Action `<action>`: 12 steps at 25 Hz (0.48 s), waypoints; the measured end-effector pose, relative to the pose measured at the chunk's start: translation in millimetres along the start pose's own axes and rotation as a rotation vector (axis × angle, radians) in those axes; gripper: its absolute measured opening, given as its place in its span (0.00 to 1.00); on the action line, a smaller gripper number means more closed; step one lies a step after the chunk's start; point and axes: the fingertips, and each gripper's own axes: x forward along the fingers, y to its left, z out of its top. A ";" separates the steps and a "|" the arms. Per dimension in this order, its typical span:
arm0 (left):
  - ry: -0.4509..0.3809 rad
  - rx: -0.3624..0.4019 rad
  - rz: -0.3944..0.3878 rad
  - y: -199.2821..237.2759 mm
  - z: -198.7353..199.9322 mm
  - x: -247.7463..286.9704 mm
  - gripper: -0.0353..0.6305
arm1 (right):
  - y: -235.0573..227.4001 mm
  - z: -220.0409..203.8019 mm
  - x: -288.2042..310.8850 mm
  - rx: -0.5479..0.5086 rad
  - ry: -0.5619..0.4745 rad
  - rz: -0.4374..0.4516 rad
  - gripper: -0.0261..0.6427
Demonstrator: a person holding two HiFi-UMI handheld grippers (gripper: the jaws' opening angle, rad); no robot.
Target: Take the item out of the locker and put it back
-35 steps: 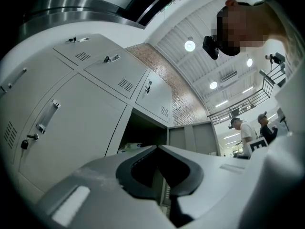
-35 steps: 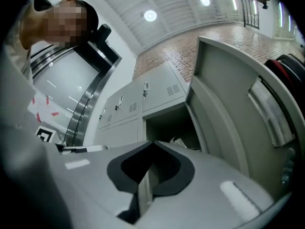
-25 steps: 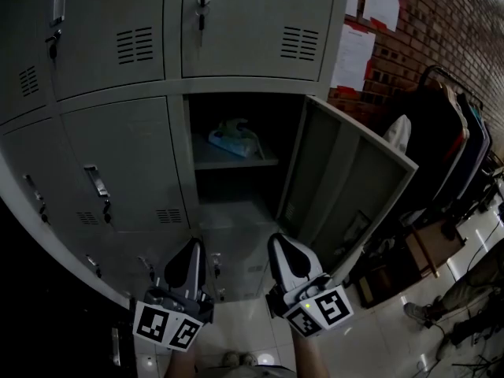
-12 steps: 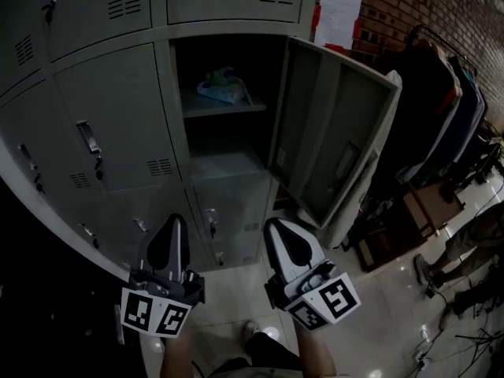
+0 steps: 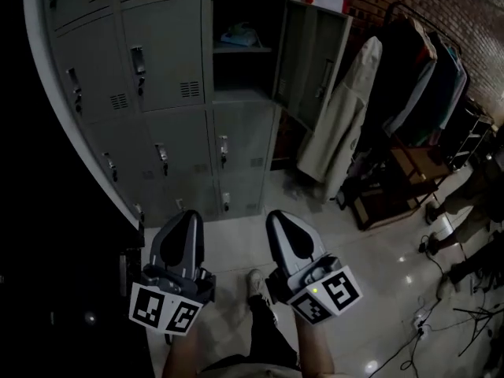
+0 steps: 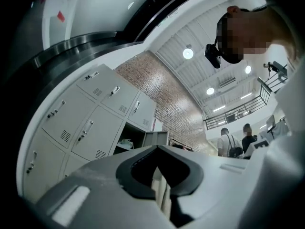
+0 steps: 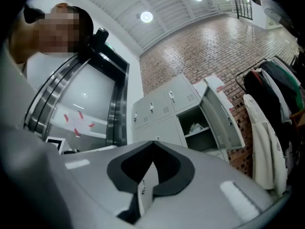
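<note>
The grey locker (image 5: 236, 50) stands open far ahead, its door (image 5: 313, 57) swung out to the right. A pale blue-white item (image 5: 240, 35) lies on its upper shelf. My left gripper (image 5: 190, 216) and right gripper (image 5: 277, 216) hang side by side low in the head view, well short of the lockers, above the tiled floor. Both are shut with nothing between their jaws. In the left gripper view the shut gripper (image 6: 156, 147) points toward the open locker (image 6: 127, 143). The right gripper (image 7: 153, 142) also faces the locker, where the item (image 7: 195, 127) shows small on its shelf.
A rack of hanging clothes (image 5: 421, 77) and a pale coat (image 5: 340, 132) stand right of the open door (image 7: 222, 119). Closed lockers (image 5: 153, 69) fill the left. My shoe (image 5: 254, 282) is on the tiles, cables (image 5: 429, 321) lie at the right. People (image 6: 229, 140) stand far off.
The lockers have shrunk and moved up in the head view as I backed away from them. Both grippers stay shut and empty; the item is still on the shelf.
</note>
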 end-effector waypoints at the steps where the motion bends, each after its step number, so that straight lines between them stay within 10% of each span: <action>1: 0.010 0.003 0.004 -13.1 7.5 -24.5 0.06 | 21.8 3.1 -19.8 0.009 0.000 0.002 0.04; 12: 0.020 0.004 0.042 -117.6 100.8 -137.0 0.06 | 146.3 93.2 -127.5 0.002 -0.002 -0.004 0.04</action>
